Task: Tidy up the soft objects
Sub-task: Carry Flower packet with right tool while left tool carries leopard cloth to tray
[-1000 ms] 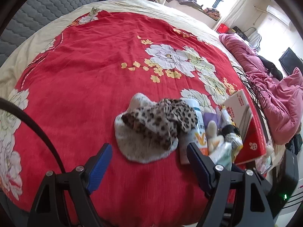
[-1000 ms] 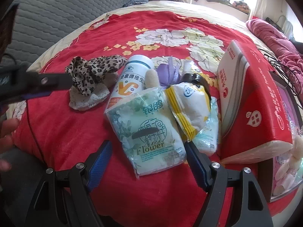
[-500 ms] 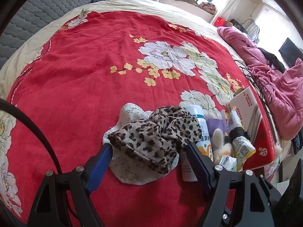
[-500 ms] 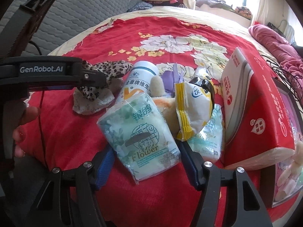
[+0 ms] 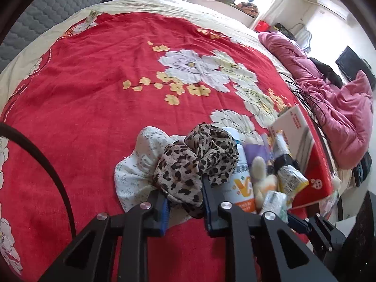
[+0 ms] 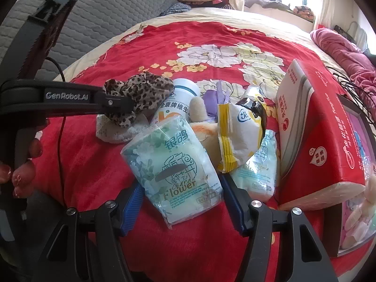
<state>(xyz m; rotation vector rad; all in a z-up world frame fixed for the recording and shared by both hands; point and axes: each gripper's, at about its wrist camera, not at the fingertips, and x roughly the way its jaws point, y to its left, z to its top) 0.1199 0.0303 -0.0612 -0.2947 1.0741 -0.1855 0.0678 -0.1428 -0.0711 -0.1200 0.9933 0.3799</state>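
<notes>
My left gripper (image 5: 184, 197) is shut on a leopard-print scrunchie (image 5: 197, 162), which lies on a white speckled cloth (image 5: 138, 164) on the red floral bedspread. The scrunchie also shows in the right wrist view (image 6: 143, 94), pinched by the left gripper. My right gripper (image 6: 181, 202) has its blue pads on either side of a green "Flower" tissue pack (image 6: 174, 166); whether the pads press on it I cannot tell. A yellow-white snack bag (image 6: 239, 136) and a small plush toy (image 6: 199, 117) lie just behind the pack.
A white vitamin bottle (image 5: 239, 178) lies beside the scrunchie. A red tissue box (image 6: 317, 129) stands at the right. A second tissue pack (image 6: 260, 171) lies by it. A pink quilt (image 5: 329, 108) and cables (image 5: 303, 98) are at the bed's right edge.
My left gripper moved forward and closed on the leopard scrunchie. My right gripper moved in and narrowed around the green tissue pack.
</notes>
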